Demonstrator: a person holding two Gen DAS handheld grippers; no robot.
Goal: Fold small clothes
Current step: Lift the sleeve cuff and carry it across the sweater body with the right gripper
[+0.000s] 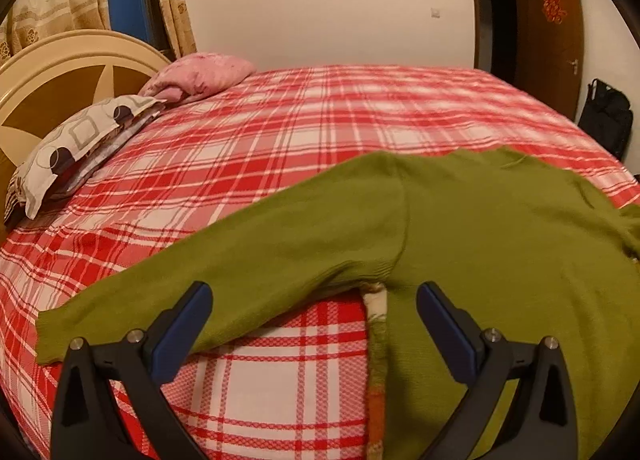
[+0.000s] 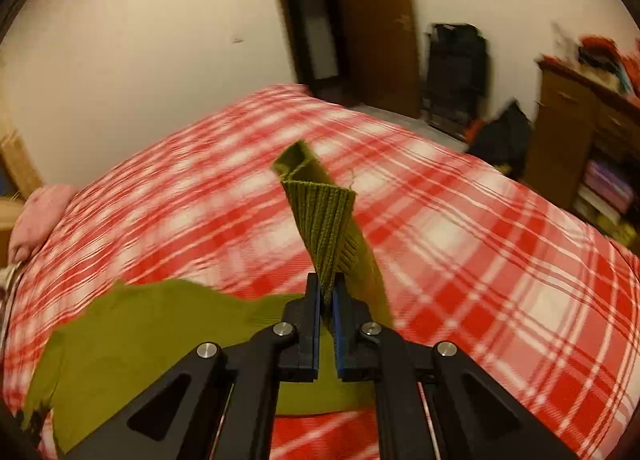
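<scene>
A soft green knitted sweater point(image 1: 480, 228) is spread on the bed with the red and white checked cover point(image 1: 280, 132). Its ribbed cuff point(image 2: 324, 216) is pinched tight by the right gripper point(image 2: 326, 292). The left gripper point(image 1: 314, 296) is held wide apart, empty, above the sleeve.

Plaid bed point(image 1: 320, 108) – cream wall point(image 1: 320, 0), brown door point(image 1: 548, 36).

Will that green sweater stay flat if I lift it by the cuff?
Probably not. The green sweater looks floppy: its ribbed cuff twists and folds above the shut right tool. It seems light, held by a small pinch. The spread sleeve would likely drag along.
</scene>
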